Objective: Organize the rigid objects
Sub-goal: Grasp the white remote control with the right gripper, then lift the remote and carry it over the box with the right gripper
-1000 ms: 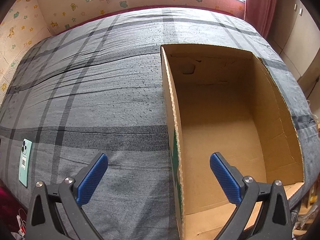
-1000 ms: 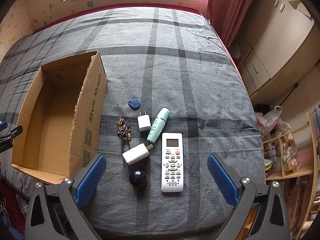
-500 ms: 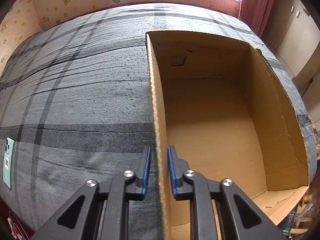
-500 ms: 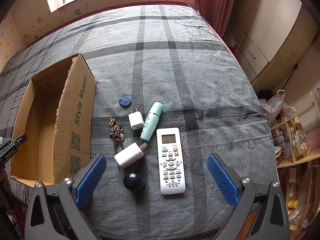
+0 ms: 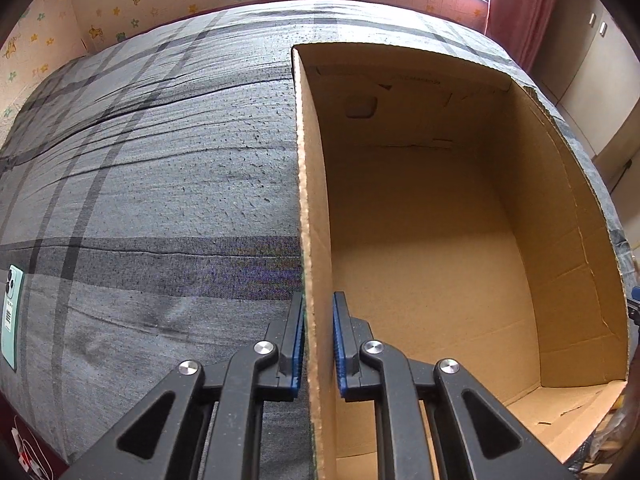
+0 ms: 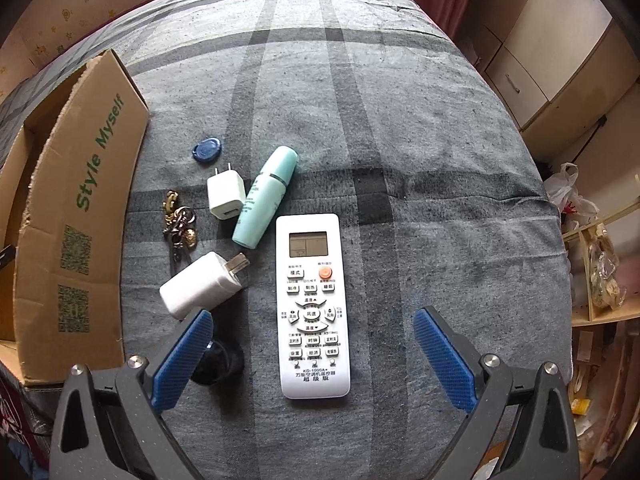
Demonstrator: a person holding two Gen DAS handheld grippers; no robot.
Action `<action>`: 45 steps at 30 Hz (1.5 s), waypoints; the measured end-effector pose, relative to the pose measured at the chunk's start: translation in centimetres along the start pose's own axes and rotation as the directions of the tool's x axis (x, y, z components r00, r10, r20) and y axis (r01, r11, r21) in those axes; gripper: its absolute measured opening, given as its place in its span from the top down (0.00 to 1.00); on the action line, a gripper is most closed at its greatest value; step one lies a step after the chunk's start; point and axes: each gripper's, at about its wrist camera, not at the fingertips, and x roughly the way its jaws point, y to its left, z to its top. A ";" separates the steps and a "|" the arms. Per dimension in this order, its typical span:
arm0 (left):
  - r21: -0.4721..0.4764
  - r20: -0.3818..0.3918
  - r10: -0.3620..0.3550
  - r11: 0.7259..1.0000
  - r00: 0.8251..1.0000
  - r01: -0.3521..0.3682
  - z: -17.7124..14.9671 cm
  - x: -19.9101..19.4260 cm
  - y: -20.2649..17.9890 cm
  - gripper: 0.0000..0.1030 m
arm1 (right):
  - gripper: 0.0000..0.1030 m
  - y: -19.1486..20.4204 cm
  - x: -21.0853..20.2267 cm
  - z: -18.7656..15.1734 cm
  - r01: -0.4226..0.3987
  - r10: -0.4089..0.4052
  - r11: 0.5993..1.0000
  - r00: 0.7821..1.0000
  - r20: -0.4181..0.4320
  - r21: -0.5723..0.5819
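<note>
Right claw (image 6: 312, 356) lowered over remote (image 6: 313, 304), released | left claw (image 5: 317, 344) grasping box wall (image 5: 314, 240)

Black round obj (image 6: 224, 362): partly hidden behind right gripper (image 6: 314, 364) finger. Mint phone (image 5: 11, 316): cut by left edge. Cardboard box (image 6: 80, 208): cut at frame edge, interior mostly unseen. Keys (image 6: 179, 224): details too small.

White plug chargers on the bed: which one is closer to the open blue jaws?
The bigger oblong white charger, lying just ahead of the right gripper; the small square white charger sits farther away.
</note>
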 end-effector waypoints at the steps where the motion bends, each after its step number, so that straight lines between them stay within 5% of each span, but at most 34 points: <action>1: 0.002 0.001 0.000 1.000 1.000 0.000 0.0 0.0 0.0 0.87 | 0.01 -0.1 0.6 0.1 -0.001 0.001 1.000 1.000 -0.006 -0.002; 8: 0.004 0.012 0.006 1.000 1.000 -0.006 -0.3 0.0 -0.2 0.87 | 0.06 -1.0 4.1 0.5 0.000 0.000 1.000 0.999 -0.038 0.005; 14: 0.021 0.016 0.020 1.000 1.000 -0.020 -0.4 -0.3 -0.7 0.87 | 0.21 -1.5 5.9 1.0 -0.042 0.043 0.999 0.998 -0.045 0.027; 19: 0.031 0.018 0.028 0.999 0.999 -0.029 -0.5 -0.3 -0.9 0.87 | 0.52 -1.0 6.4 1.2 -0.047 0.047 0.999 0.998 -0.048 0.010; 45: 0.060 0.029 0.045 0.997 0.999 -0.046 -0.7 -0.5 -1.2 0.87 | 0.52 0.6 -1.0 0.5 -0.021 0.020 1.000 0.999 0.045 0.010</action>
